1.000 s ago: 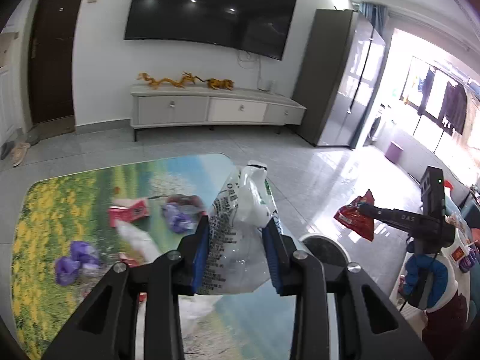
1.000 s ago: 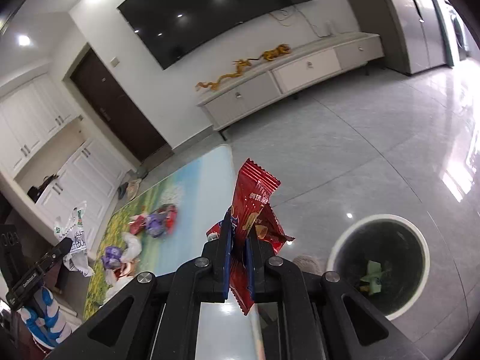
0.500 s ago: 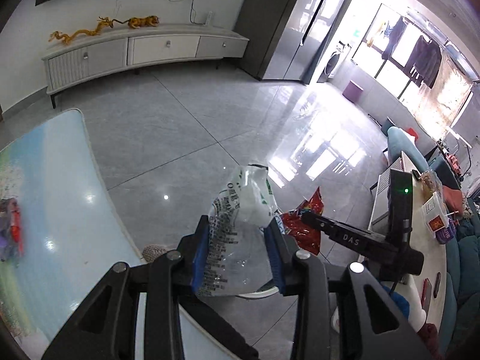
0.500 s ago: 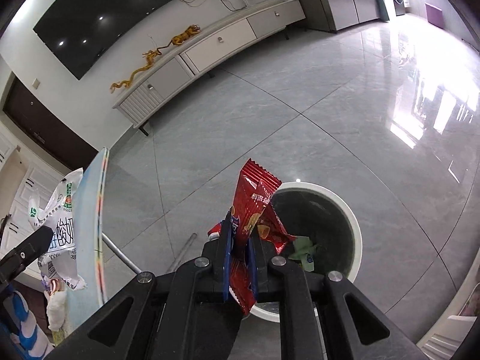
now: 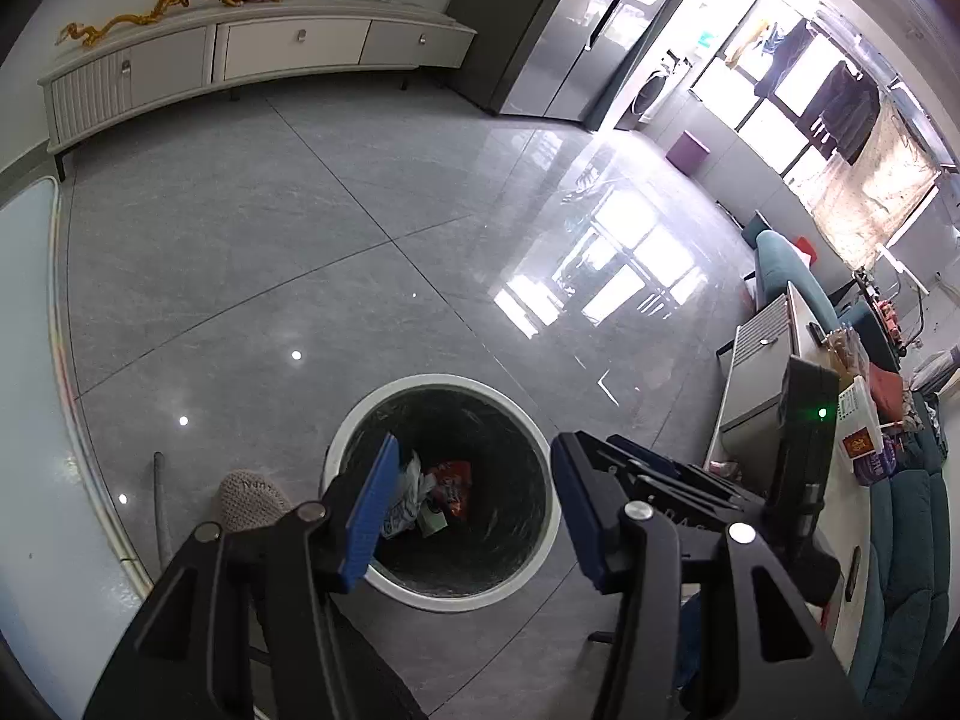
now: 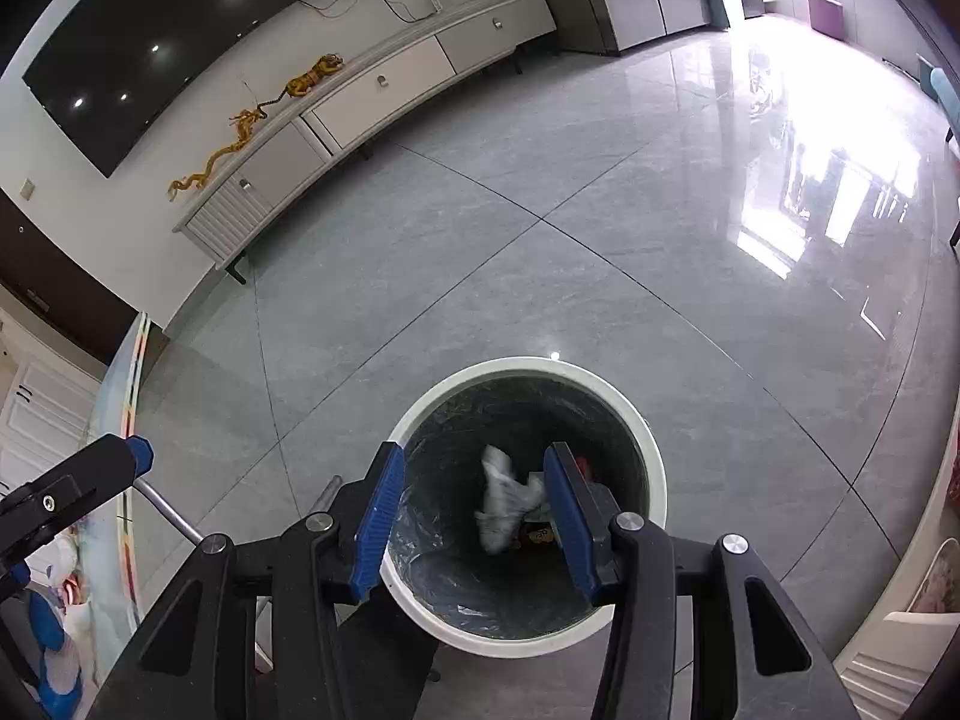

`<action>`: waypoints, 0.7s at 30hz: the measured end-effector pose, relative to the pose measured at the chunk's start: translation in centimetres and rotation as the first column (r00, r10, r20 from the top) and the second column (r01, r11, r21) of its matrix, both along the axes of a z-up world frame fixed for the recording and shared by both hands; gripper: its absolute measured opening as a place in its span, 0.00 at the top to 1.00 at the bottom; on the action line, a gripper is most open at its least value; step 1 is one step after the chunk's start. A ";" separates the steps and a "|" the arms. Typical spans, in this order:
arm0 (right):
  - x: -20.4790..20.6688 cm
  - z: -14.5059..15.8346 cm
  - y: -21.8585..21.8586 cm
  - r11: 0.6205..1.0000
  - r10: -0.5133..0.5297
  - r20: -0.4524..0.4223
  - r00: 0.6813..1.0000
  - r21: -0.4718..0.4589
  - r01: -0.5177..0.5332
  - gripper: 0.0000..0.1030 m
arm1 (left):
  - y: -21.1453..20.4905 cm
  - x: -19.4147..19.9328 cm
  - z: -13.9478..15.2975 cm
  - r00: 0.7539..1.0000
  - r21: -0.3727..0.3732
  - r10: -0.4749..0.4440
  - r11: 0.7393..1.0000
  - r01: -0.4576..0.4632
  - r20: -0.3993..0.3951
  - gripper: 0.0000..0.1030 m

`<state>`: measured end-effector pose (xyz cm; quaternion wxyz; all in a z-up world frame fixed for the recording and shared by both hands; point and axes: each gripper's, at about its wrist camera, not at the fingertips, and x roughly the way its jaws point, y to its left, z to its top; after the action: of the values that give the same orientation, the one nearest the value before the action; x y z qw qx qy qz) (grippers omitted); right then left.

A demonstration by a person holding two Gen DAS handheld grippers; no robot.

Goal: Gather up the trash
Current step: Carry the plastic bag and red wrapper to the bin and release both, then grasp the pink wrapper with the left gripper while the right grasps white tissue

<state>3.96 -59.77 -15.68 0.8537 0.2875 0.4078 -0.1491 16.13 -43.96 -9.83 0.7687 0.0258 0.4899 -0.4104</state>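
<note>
- My left gripper [image 5: 474, 516] hangs over the white-rimmed trash bin [image 5: 522, 585] at lower centre, jaws opening, nothing between them.
- My right gripper [image 6: 471, 516] is likewise opening and empty above the bin.
- The clear plastic bag [image 6: 504, 498] and red snack wrapper [image 5: 450, 480] lie at the bin's bottom.
- I'd open fully, then lift clear of the rim.

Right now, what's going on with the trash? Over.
Left gripper and right gripper opening, nothing between the jaws. White bag and red wrapper lie in the bin. Nothing in the way.
</note>
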 end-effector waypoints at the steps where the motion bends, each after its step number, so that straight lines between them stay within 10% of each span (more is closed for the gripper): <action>1: 0.0 0.6 0.1 1.000 0.000 0.013 1.000 -0.003 0.000 0.55 | 0.8 -0.3 0.6 1.000 -0.003 0.003 1.000 -0.003 0.016 0.51; 21: 0.9 14.6 17.9 0.928 0.372 0.271 0.888 -0.132 -0.348 0.55 | 29.1 -5.0 9.6 0.912 -0.115 0.293 0.956 -0.271 0.286 0.51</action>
<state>4.90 -41.83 -1.09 0.9278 0.1916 0.3175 0.0397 11.09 -14.88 -0.19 0.8857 -0.0112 0.3505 -0.3043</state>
